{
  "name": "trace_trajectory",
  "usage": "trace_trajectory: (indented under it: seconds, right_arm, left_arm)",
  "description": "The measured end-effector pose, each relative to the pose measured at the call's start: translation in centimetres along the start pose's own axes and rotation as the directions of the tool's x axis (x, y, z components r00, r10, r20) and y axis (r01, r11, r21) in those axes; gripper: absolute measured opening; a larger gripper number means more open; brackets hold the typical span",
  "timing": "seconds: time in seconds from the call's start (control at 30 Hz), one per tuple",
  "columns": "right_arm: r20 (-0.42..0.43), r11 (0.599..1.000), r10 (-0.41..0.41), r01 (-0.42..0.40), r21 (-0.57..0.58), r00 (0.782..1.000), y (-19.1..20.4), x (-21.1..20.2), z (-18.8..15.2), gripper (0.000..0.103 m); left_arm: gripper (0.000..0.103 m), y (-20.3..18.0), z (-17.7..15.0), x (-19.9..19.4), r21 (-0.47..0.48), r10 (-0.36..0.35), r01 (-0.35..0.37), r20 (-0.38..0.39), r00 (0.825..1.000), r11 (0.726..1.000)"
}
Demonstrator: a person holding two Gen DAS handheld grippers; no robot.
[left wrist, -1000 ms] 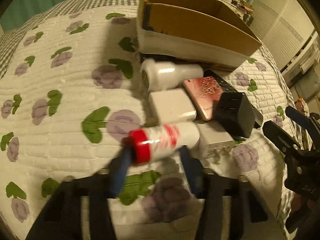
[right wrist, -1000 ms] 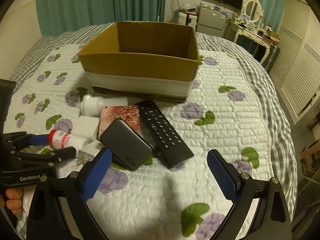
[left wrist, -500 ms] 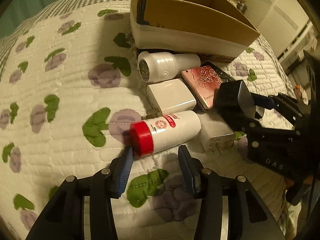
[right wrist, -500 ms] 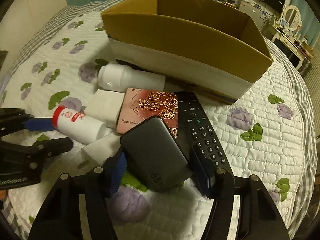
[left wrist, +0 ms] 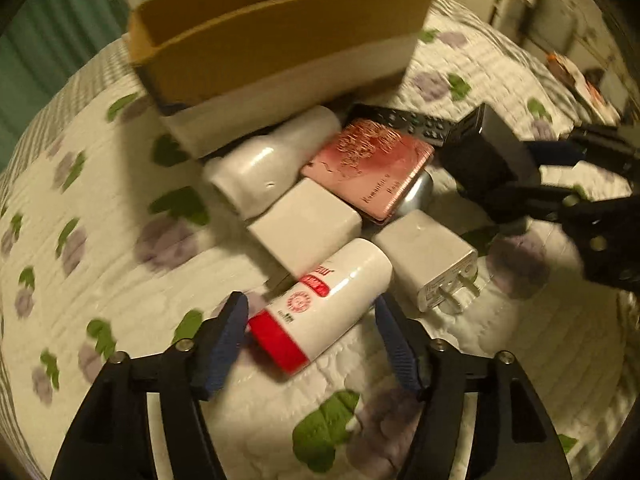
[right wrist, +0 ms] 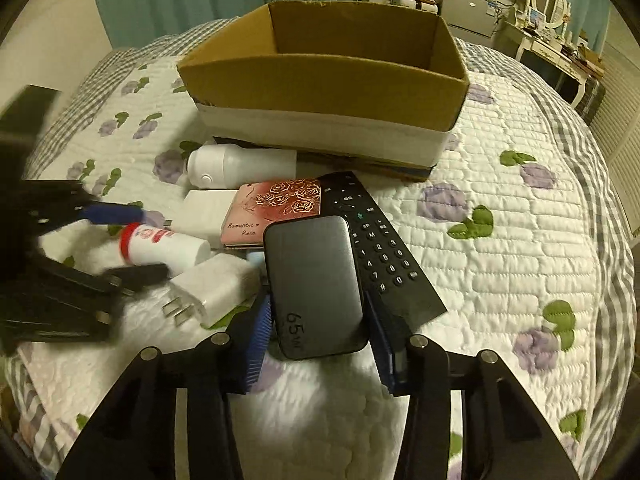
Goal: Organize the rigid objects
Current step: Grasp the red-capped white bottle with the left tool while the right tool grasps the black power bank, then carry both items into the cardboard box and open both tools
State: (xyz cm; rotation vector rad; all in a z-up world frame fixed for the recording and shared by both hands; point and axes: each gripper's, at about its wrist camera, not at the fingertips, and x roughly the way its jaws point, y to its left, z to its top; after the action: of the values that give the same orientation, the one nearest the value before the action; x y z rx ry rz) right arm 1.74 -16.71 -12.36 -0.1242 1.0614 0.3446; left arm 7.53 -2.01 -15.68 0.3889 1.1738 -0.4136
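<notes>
Cardboard box (right wrist: 328, 80) open-topped, interior bare, bottle (right wrist: 240, 164) beside.

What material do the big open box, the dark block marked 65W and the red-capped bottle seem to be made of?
The box looks like brown corrugated cardboard, matte, with a white band along its lower wall. The dark block seems to be matte grey plastic, though its soft sheen could also be metal. The red-capped bottle appears to be glossy white plastic: bright highlights run along its side.

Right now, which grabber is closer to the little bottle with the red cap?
Left. The left gripper has its blue fingers on either side of the red-capped bottle. The right gripper is farther off, closed around the grey power bank.
</notes>
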Motion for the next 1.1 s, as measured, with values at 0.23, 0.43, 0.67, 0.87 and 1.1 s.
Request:
trace_trajectory:
  seconds: [0.23, 0.43, 0.67, 0.87, 1.1]
  right_arm:
    - [-0.011, 1.0, -0.006, 0.006, 0.013, 1.0, -0.1, -0.1, -0.1, 0.045]
    - [-0.012, 1.0, -0.004, 0.005, 0.022, 1.0, -0.2, -0.7, -0.4, 0.044]
    - [0.014, 1.0, -0.011, 0.01, 0.025, 1.0, 0.1, -2.4, -0.6, 0.043]
    - [0.032, 1.0, -0.027, 0.026, 0.018, 0.999, 0.9, -4.3, -1.1, 0.042]
    - [0.113, 0.998, -0.052, 0.048, 0.034, 0.992, 1.4, -8.0, -1.0, 0.042]
  left_arm:
    - [0.07, 0.2, 1.3, 2.2, 0.047, -0.068, 0.07, -0.039, 0.997, 0.996]
    - [0.058, -0.5, 0.9, 1.3, 0.045, -0.047, 0.048, -0.036, 0.998, 0.998]
    - [0.037, -1.2, -1.2, -2.6, -0.028, -0.042, 0.041, -0.017, 0.999, 0.999]
    - [0.036, -1.1, -2.8, -5.7, -0.114, -0.034, 0.041, 0.056, 0.998, 0.993]
    - [0.036, -1.0, -1.3, -9.8, -0.186, 0.018, 0.013, 0.165, 0.986, 0.983]
